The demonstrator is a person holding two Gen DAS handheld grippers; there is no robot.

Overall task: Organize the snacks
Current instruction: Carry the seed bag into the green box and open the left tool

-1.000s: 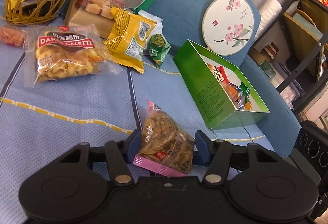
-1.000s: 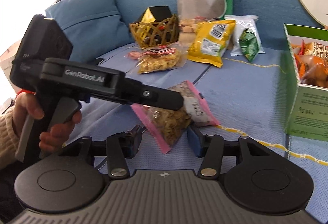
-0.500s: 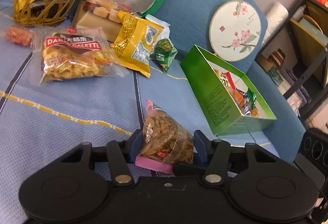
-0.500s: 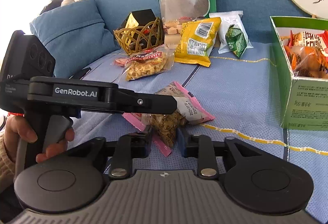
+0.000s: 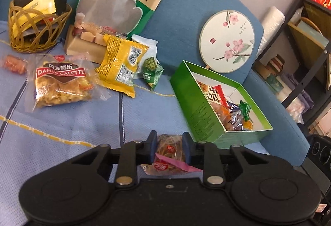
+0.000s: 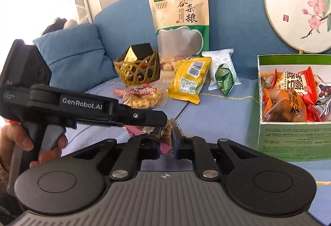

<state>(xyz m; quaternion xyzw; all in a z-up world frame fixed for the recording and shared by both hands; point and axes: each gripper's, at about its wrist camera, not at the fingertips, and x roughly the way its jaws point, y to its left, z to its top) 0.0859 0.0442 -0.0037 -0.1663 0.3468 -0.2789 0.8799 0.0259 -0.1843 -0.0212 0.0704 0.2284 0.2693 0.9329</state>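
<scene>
Left gripper [image 5: 168, 148] jaws just been closing, now pinch pink-edged snack packet [image 5: 168, 156] from both sides. Right gripper [image 6: 167, 139] clamped on same packet, other end. Packet near green box [image 5: 198, 120], in front of it, above blue sofa seat [image 5: 62, 122]. Hand [image 6: 24, 143] holds left gripper handle.

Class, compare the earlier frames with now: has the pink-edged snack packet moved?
Yes. The pink-edged snack packet, gripped by both grippers, has been lifted off the blue cushion it lay flat on earlier.
</scene>
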